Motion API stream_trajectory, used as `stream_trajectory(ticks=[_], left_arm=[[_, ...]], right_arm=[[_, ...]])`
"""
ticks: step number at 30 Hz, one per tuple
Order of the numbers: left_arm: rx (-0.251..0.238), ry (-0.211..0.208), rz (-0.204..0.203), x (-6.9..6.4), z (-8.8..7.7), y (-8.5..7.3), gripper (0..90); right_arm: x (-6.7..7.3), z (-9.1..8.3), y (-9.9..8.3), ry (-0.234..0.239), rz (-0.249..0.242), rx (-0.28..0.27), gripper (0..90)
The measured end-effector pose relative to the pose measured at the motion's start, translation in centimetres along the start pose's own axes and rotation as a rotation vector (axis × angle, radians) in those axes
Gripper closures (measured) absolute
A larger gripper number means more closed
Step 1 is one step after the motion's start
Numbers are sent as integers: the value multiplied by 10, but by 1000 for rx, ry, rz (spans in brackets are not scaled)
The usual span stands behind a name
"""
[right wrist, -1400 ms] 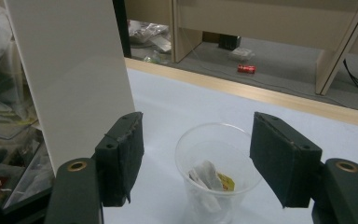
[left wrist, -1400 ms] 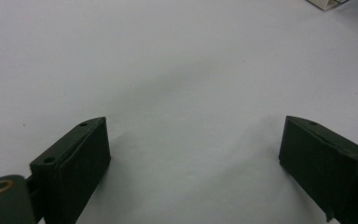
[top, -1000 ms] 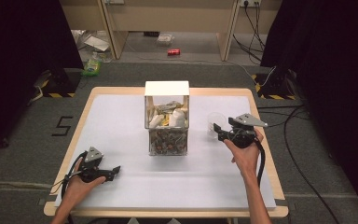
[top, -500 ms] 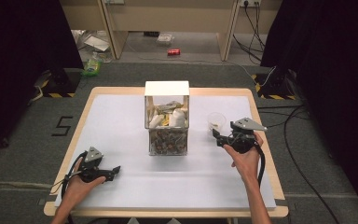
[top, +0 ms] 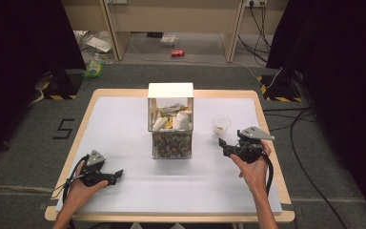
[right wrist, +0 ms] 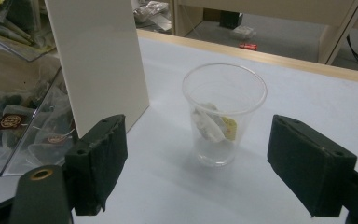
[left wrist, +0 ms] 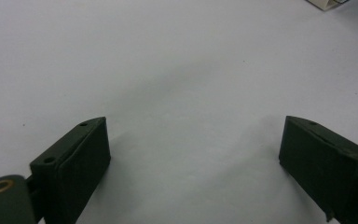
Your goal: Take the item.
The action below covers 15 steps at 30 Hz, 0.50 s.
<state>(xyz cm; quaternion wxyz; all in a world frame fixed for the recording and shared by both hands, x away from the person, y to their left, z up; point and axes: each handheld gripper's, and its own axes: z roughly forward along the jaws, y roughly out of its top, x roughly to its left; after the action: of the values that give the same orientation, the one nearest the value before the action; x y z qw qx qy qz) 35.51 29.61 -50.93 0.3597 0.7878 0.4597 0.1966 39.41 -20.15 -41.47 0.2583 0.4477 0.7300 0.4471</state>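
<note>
A clear plastic cup stands upright on the white table cover, right of the box, with a tea bag inside. The clear box with a white lid is at the table's middle and holds several tea bags and packets. My right gripper is open, a little nearer than the cup and apart from it, with its jaws standing wide on either side of the cup's line. My left gripper lies open low over the bare cover at the front left, with nothing between its jaws.
The box's white side wall rises close to the left of my right jaw. The wooden table edge runs along the front. Cables trail on the floor at the right. A red can lies on the floor beyond the table.
My right gripper has drawn back from the cup toward the near right, and the cup stays standing where it was. The left gripper has not moved.
</note>
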Motion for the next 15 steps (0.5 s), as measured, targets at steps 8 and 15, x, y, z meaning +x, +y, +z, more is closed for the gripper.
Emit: stream_trajectory(ticks=[8,15], left_arm=[[0,0,0,0,0,0,77],[-1,0,-1,0,0,0,77]], right_arm=[[-2,-6,-9,1,4,12,207],[-2,-9,-17,0,4,30,200]])
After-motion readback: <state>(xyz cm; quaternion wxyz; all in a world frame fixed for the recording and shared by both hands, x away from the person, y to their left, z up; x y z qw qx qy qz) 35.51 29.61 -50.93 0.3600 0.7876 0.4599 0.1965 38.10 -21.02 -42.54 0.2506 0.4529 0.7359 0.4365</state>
